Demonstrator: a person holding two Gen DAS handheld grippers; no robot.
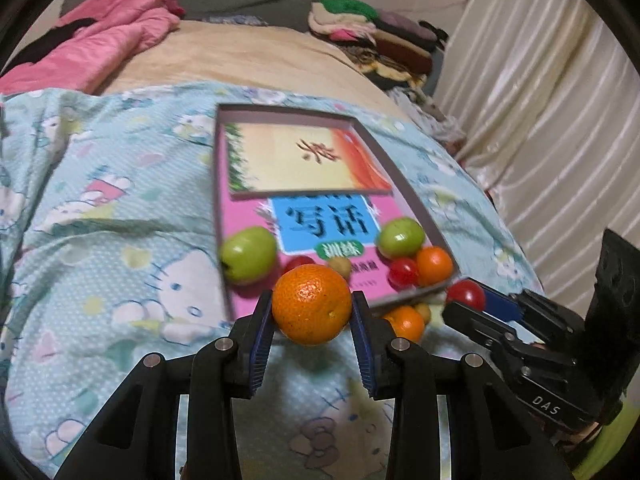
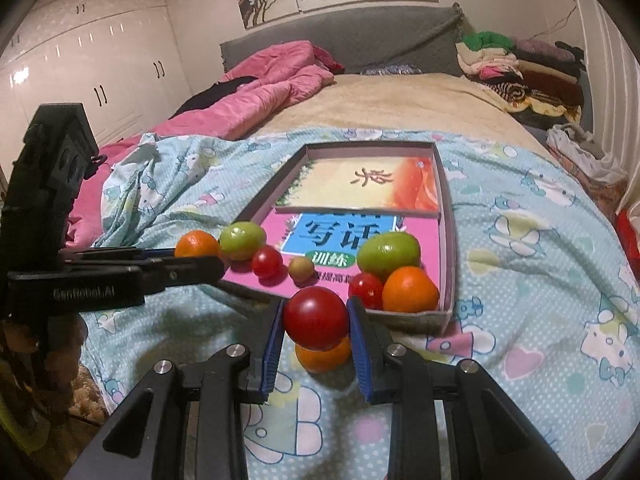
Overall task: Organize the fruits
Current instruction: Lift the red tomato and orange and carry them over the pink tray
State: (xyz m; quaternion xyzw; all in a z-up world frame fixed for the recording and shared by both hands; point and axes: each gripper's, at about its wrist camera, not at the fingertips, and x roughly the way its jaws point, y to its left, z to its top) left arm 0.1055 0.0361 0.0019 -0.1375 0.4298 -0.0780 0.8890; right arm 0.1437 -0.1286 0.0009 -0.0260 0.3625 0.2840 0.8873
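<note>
Above bedding, tools (image 1: 312, 312) (image 2: 316, 322) grip orange (image 1: 311, 302), tomato (image 2: 316, 317).

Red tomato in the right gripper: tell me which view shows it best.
The right wrist view: the red tomato sits large and sharp between the right gripper pads. The left wrist view shows it small at the edge.

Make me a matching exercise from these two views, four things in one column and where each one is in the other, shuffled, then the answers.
Things:
1. large orange
2. red tomato
3. tiny yellowish fruit
4. pink quilt

Places:
A. loose in the shallow box, on the pink book cover
B. clamped in the left gripper
C. bunched near the grey headboard
D. clamped in the right gripper

Pairs: 1-B, 2-D, 3-A, 4-C
</note>
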